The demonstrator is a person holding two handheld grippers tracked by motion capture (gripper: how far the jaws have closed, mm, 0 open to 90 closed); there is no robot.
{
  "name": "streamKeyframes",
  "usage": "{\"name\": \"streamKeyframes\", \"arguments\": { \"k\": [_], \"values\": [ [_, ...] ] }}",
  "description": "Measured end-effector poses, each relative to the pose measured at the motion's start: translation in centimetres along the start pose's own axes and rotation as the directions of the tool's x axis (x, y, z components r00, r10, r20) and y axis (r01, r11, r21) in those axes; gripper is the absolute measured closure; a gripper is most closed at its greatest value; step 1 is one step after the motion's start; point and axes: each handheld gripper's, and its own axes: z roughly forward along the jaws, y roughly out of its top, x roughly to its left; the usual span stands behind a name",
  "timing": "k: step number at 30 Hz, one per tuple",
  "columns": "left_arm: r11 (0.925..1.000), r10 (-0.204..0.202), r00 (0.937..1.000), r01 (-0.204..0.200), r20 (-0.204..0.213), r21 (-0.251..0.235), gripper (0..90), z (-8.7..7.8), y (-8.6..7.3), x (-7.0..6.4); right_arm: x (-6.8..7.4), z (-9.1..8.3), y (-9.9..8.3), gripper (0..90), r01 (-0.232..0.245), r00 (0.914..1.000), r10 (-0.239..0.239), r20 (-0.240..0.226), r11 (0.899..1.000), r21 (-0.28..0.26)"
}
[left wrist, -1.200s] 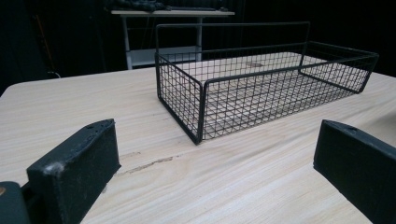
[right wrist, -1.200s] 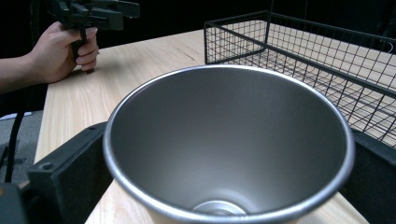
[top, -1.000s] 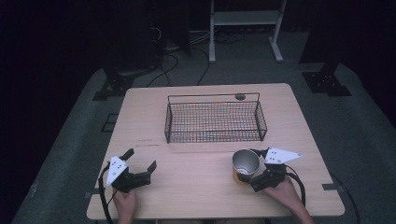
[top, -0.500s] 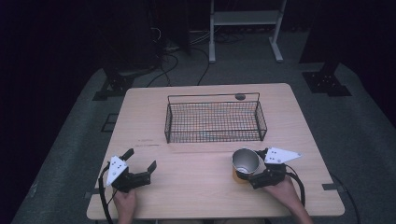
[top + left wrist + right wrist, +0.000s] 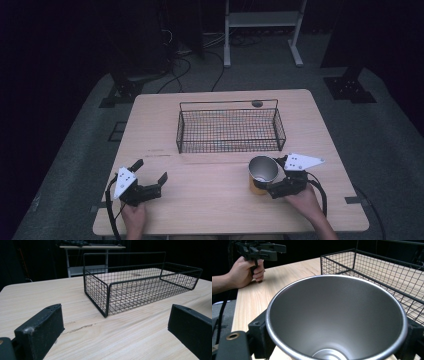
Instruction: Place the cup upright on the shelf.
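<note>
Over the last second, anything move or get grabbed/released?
Nothing visibly changed. The right gripper stays closed around the metal cup, which stands upright on the table in front of the wire basket. The left gripper still rests near the table's front left with its jaws wide apart, holding nothing. The basket has not shifted.

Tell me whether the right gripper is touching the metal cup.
Touching. In the right gripper view, the right gripper has its black jaws pressed against both sides of the metal cup, with no gap visible.
</note>
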Motion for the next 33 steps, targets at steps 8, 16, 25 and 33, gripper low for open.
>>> {"name": "streamKeyframes", "arguments": {
  "k": [8,16,25,33],
  "values": [
    [1.0,-0.001,1.0,0.001,-0.001,0.0,0.0,0.0,0.0,0.0,-0.5,-0.4,1.4,12.0,-0.015,0.9996,0.014,-0.024,1.0,-0.006],
    [1.0,0.0,1.0,0.0,-0.001,0.001,0.0,0.0,0.0,0.0,-1.3,-0.7,3.0,12.0,-0.023,0.999,0.023,-0.04,0.999,-0.022],
    [1.0,0.0,1.0,0.0,-0.001,0.001,0.0,0.0,0.0,0.0,-2.6,-1.2,5.3,12.1,-0.041,0.9977,0.039,-0.056,0.998,-0.048],
    [1.0,0.0,1.0,0.0,-0.001,0.001,0.0,0.0,0.0,0.0,-2.9,-1.1,6.8,12.1,-0.029,0.9978,0.027,-0.061,0.999,-0.044]
  ]
}}
